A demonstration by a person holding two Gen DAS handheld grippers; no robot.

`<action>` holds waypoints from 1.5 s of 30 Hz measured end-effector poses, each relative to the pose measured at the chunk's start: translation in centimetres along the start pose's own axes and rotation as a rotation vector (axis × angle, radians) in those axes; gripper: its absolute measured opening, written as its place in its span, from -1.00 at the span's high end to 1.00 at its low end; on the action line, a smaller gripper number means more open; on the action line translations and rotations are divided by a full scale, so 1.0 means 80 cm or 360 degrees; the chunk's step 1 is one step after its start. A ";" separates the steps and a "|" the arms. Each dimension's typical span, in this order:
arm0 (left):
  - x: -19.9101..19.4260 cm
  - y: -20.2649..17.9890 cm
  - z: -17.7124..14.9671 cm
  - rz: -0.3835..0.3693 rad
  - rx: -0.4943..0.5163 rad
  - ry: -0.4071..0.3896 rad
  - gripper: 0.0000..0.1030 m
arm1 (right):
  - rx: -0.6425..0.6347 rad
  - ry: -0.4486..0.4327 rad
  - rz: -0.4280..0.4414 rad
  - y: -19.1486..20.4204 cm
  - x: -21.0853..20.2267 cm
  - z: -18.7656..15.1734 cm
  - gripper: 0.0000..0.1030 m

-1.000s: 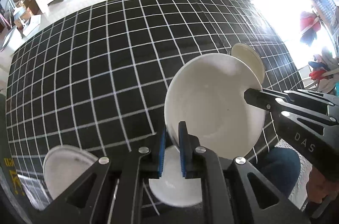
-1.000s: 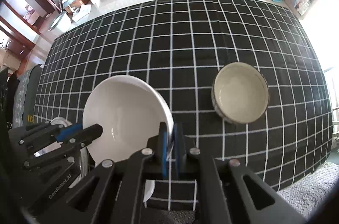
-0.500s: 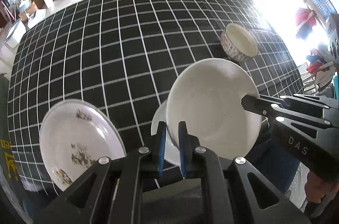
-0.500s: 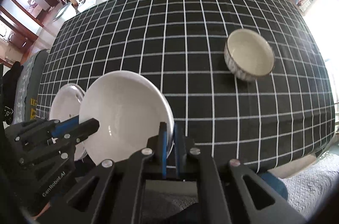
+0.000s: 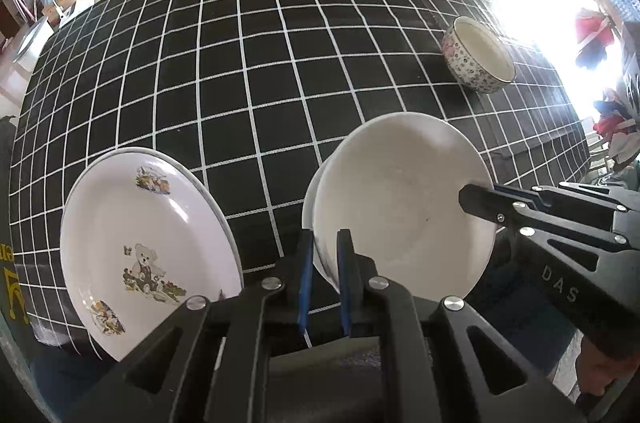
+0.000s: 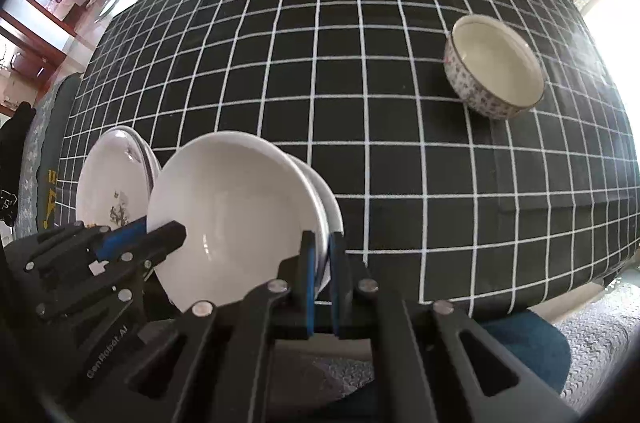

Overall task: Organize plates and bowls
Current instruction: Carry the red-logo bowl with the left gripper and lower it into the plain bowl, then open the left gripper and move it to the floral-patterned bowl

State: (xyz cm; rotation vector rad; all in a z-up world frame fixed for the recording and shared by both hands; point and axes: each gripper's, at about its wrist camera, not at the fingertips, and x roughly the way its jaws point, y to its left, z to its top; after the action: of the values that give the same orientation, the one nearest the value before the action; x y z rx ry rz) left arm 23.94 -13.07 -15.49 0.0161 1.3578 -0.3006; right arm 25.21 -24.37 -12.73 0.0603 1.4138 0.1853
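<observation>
Both grippers hold one white deep plate (image 5: pixel 400 207) (image 6: pixel 232 215) by opposite sides of its rim. My left gripper (image 5: pixel 322 255) (image 6: pixel 160 237) is shut on its left rim and my right gripper (image 6: pixel 322 243) (image 5: pixel 480 195) on its right rim. The plate is tilted over a second white plate (image 5: pixel 309 207) (image 6: pixel 335 211), of which only an edge shows; I cannot tell if they touch. A bear-print plate (image 5: pixel 140 243) (image 6: pixel 108 191) lies to the left. Far right on the cloth stands a floral bowl (image 5: pixel 478 57) (image 6: pixel 496 67).
A black cloth with a white grid covers the table (image 5: pixel 248 63) (image 6: pixel 360 83). Its near edge runs just behind the plates, with a blue-clad knee (image 6: pixel 524 343) below it. White cabinets and clutter stand beyond the far edge.
Both grippers have carried the white plate toward the table's near edge and lower. The bear-print plate came fully into view, and the floral bowl now lies farther off.
</observation>
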 end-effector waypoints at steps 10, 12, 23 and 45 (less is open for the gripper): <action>0.021 -0.007 -0.002 0.0020 0.0013 0.0033 0.81 | 0.0003 0.0039 0.0008 -0.005 0.014 -0.002 0.83; 0.026 -0.010 -0.002 0.0023 0.0012 0.0040 0.81 | 0.0008 0.0047 0.0017 -0.007 0.016 -0.002 0.83; 0.027 -0.005 0.001 -0.0002 -0.0008 0.0057 0.81 | -0.0012 0.0053 0.0021 -0.009 0.016 -0.002 0.83; -0.048 -0.056 0.013 -0.0015 0.0133 -0.0128 0.60 | 0.0009 -0.0074 0.0061 -0.049 -0.043 -0.007 0.07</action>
State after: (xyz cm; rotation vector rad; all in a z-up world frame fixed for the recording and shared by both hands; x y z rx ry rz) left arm 23.28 -16.84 -10.85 0.0664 1.2651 -0.3621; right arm 24.49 -28.84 -10.02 0.0961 1.3676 0.2103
